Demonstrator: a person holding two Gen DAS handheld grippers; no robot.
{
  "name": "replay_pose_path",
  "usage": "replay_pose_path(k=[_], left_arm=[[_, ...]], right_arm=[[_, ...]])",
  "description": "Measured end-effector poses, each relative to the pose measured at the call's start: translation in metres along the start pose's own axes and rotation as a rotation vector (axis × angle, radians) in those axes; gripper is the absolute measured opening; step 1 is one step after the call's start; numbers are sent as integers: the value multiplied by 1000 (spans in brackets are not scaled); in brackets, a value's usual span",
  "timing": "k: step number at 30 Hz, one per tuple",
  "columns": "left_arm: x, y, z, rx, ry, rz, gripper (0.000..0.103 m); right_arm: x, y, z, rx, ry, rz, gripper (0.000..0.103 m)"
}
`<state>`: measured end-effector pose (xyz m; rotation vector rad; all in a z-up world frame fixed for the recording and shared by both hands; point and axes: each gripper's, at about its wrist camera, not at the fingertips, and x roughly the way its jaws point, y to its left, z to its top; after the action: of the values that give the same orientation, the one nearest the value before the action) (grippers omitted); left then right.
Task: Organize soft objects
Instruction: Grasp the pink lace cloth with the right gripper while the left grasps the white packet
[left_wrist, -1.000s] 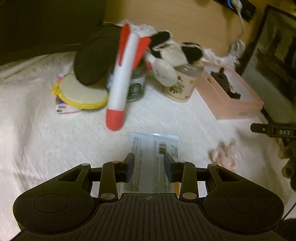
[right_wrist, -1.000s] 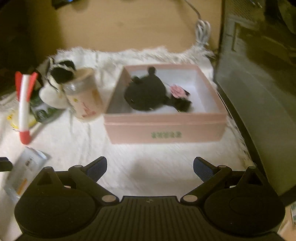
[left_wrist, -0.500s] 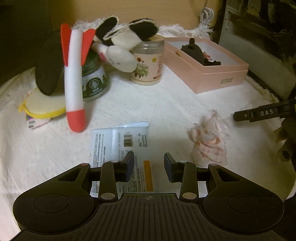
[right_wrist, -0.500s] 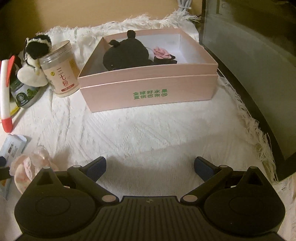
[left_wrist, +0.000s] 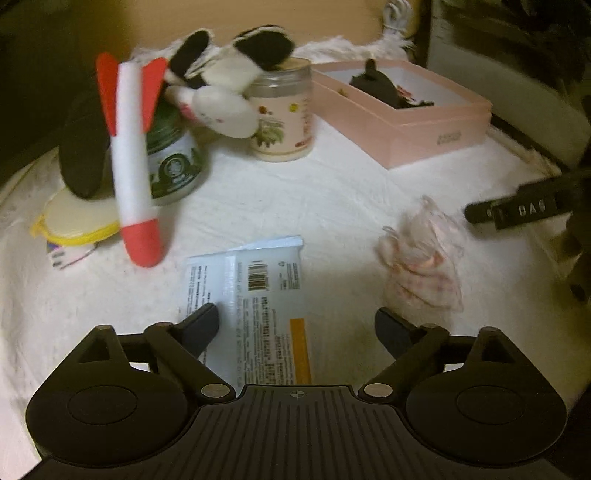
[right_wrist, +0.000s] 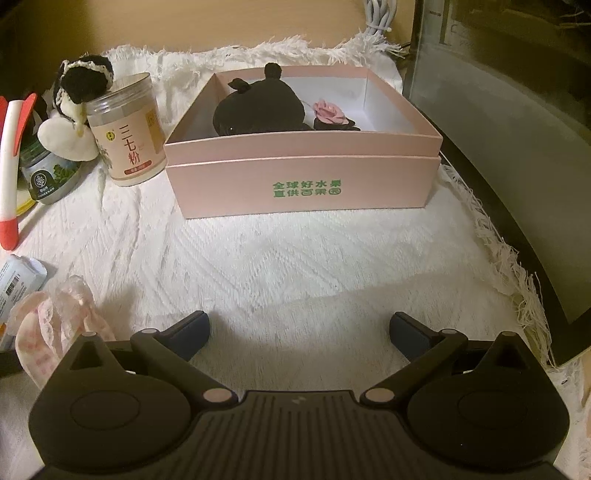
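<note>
A pink box (right_wrist: 303, 181) holds a black plush (right_wrist: 258, 109) and a pink fabric flower (right_wrist: 328, 112); the box also shows in the left wrist view (left_wrist: 436, 136). A pink lace pouch (left_wrist: 421, 258) lies on the white cloth, just ahead and right of my open, empty left gripper (left_wrist: 295, 325). It shows at the left edge of the right wrist view (right_wrist: 48, 332). A red-and-white plush rocket (left_wrist: 133, 162) leans on a green jar. A black-and-white plush (left_wrist: 229, 81) lies on the jars. My right gripper (right_wrist: 299, 328) is open and empty before the box.
A white packet (left_wrist: 258, 295) lies under my left gripper. A green jar (left_wrist: 173, 166) and a labelled jar (left_wrist: 284, 122) stand at the back left. A yellow-rimmed round pouch (left_wrist: 74, 218) and a black oval pad (left_wrist: 81, 155) sit at far left. A dark cabinet (right_wrist: 517, 147) borders the right.
My left gripper has opened wide and moved a little closer over the packet. My right gripper has moved nearer the pink box and stays open.
</note>
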<state>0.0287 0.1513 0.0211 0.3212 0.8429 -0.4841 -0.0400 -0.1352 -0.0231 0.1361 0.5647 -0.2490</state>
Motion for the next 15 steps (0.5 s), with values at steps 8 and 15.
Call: replay_pose_path(k=[8,15], left_arm=[[5,37,-1,-140,19,77,88],[16,42,-1,-171,-7,8,93]], right_arm=[[-4,-2,-3,-10,-25,9,103],[-6,-2,-4,-17,-15,10,103]])
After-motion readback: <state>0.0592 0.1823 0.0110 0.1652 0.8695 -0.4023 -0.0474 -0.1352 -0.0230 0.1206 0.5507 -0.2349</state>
